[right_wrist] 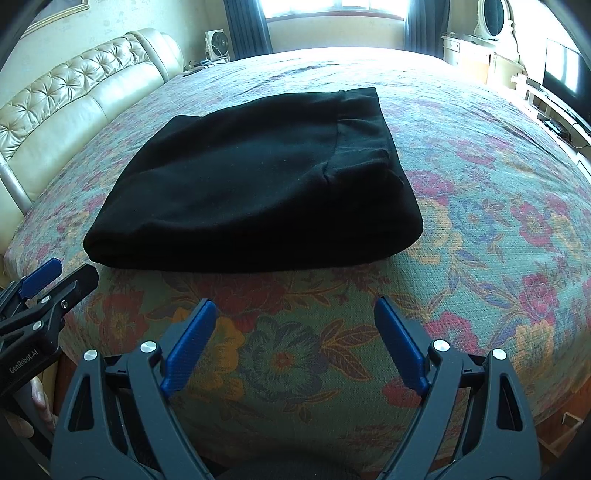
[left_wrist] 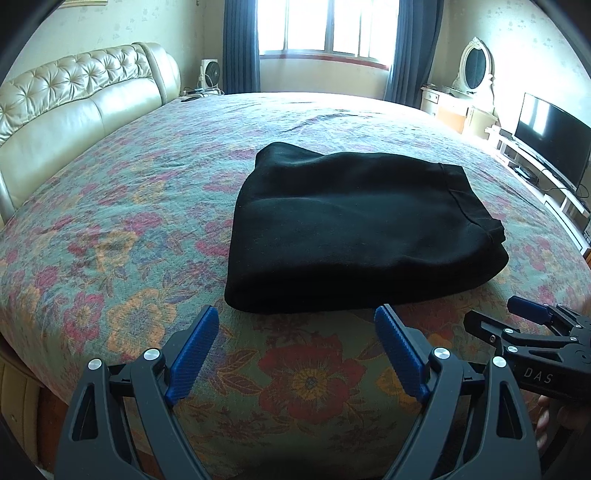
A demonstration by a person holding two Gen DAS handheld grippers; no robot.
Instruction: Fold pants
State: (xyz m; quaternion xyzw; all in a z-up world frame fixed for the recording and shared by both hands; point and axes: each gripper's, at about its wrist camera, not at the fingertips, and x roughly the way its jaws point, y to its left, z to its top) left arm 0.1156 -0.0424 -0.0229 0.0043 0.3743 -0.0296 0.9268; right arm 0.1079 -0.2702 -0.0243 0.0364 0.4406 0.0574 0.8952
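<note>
Pants (left_wrist: 354,229): black, folded into a thick rectangular bundle, lay flat on the bedspread (left_wrist: 122,236) near the bed's near edge. The cloth was too dark to count layers; a hem or waistband seam showed along the right side, and which of the two could not be told. The underside and inner folds were hidden.

Left gripper (left_wrist: 297,325): held above the bedspread just short of the bundle's near edge, blue pads spread wide apart, nothing between them, touching nothing. Its body was cut off by the lower frame edge.

Right gripper (right_wrist: 295,317): likewise short of the bundle, pads spread wide, holding nothing. In the left view it entered at the right edge with only one blue pad plainly visible, the rest cropped.

Bedspread: floral, green, red and orange, covered the whole bed; far edge washed out by glare.

Headboard (left_wrist: 74,107): cream, tufted, along the left side.

Window (left_wrist: 325,26): overexposed, detail lost, with dark blue curtains either side.

Television (left_wrist: 554,136): dark screen at right, partly cropped.

Mirror (left_wrist: 474,68): oval, white frame, beyond the bed at right.
</note>
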